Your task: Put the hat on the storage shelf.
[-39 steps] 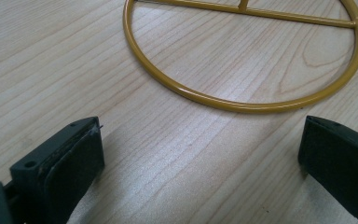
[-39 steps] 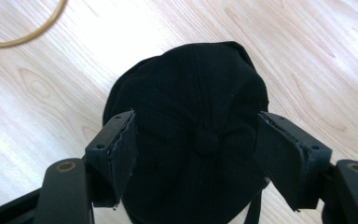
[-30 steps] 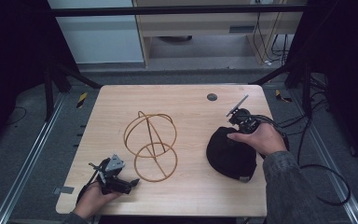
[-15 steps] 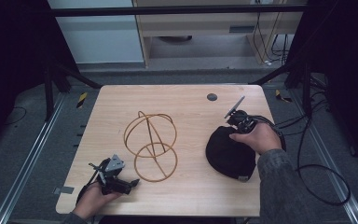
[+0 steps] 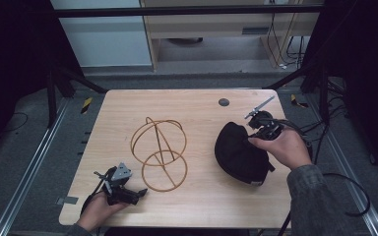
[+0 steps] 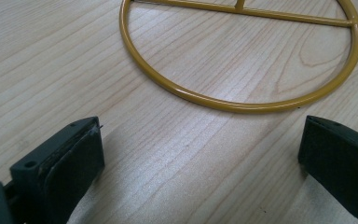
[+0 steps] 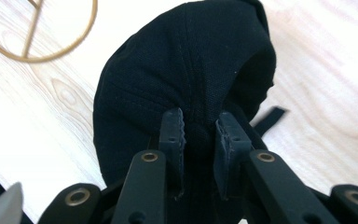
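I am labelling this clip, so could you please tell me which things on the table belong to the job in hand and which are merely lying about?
In the job:
- black cap, pinched by the right gripper
- yellow wire stand

Lying about:
- left gripper, open and idle by the stand's base ring
- dark round spot on the table

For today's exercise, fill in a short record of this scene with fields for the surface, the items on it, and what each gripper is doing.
surface: wooden table
item 1: black cap, right of centre
item 2: yellow wire stand, mid-table, made of rings and rods
right gripper: jaws pinched on a fold of the black cap's fabric
left gripper: jaws wide apart, nothing between them, just short of the stand's base ring
other: dark round spot near the far edge
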The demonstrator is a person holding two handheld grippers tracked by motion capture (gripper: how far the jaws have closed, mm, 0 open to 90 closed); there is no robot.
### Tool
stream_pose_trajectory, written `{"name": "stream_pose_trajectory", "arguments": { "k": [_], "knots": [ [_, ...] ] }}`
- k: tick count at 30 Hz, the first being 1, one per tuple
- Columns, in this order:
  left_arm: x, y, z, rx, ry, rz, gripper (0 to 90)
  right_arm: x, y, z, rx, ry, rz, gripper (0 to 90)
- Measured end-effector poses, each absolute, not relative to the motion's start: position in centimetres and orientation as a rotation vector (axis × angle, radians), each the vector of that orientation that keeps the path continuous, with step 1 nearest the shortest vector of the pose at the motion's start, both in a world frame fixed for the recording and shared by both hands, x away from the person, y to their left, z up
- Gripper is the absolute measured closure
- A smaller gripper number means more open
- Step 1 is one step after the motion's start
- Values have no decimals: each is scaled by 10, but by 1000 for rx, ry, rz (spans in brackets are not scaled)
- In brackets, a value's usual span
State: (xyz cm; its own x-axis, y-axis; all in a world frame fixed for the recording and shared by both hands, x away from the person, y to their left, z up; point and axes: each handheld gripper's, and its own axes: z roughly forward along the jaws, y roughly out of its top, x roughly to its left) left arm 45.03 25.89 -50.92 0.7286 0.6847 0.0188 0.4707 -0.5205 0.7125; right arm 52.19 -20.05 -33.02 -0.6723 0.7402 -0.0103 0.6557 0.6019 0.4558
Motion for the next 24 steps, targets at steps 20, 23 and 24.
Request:
{"name": "stream_pose_trajectory", "arguments": {
  "k": [20, 23, 24],
  "knots": [
    [452, 259, -509, 2213, 882, 391, 0, 490, -201, -266, 1040, 2422, 920, 756],
    [452, 259, -509, 2213, 882, 391, 0, 489, -200, -263, 1036, 2413, 937, 757],
    [452, 259, -509, 2213, 883, 391, 0, 488, -200, -261, 1032, 2400, 962, 758]
  ]
}}
